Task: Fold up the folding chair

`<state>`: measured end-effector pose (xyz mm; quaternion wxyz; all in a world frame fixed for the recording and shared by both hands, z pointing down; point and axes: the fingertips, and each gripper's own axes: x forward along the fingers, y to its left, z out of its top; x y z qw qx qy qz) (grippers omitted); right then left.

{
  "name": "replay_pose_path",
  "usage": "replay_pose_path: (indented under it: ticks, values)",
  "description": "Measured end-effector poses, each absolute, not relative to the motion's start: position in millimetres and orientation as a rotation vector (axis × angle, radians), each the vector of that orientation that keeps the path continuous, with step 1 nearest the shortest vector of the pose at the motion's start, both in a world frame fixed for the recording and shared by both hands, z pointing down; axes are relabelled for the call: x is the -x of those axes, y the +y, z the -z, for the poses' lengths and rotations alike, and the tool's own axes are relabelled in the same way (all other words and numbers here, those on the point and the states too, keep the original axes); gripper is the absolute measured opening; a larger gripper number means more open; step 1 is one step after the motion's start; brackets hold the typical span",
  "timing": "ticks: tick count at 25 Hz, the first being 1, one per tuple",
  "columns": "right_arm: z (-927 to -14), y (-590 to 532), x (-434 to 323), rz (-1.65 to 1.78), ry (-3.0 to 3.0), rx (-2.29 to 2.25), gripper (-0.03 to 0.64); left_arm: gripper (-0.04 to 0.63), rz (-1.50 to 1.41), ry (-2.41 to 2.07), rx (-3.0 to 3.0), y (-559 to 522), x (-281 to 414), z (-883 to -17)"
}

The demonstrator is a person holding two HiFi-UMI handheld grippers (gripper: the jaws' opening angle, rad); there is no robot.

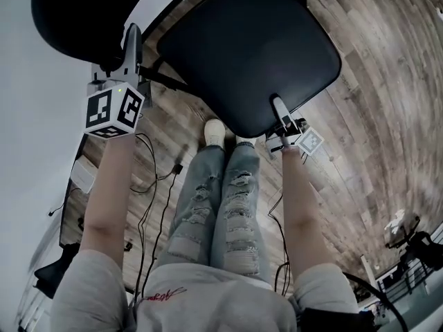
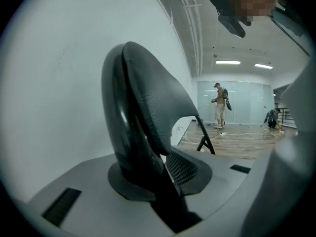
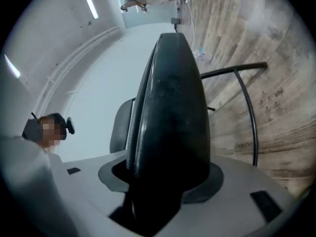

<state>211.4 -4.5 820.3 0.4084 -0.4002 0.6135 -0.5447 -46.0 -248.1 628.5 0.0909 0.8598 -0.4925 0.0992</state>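
A black folding chair (image 1: 208, 61) is seen unfolded on the wooden floor (image 1: 374, 116), close beside a white wall (image 1: 34, 151). Its padded seat (image 1: 249, 47), a rounded square, is turned face up. The curved, padded backrest (image 1: 76, 12) is raised at the wall side, and both are carried on thin black tubes (image 1: 169, 80).

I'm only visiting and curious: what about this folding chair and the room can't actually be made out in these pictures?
Underside of the seat: the head view looks down onto its top, and the right gripper view sees it edge-on and dark.
Top of the backrest: cut off by the head view's upper edge.
The distant people: in the left gripper view, they are too small to tell what they are doing.
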Motion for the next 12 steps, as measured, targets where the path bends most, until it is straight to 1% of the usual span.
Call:
replay_pose_path:
  ticks: [1, 2, 3, 5, 12]
  values:
    - [-822, -8, -207, 1.382, 1.557, 1.033, 0.236, 0.091, -0.253, -1.438, -2.548, -248, 46, -628]
    - [-824, -8, -205, 1.396, 1.552, 1.051, 0.233, 0.044, -0.19, -1.42, -2.523, -248, 47, -626]
    - [-826, -7, -205, 1.409, 1.543, 1.064, 0.233, 0.032, -0.122, -1.407, -2.488, -248, 48, -624]
    - [-829, -4, -206, 1.432, 1.534, 1.083, 0.233, 0.022, -0.041, -1.4, -2.417, -248, 49, -622]
    - [-791, -32, -204, 1.485, 1.538, 1.14, 0.213, 0.018, -0.017, -1.431, -2.41, -254, 47, -598]
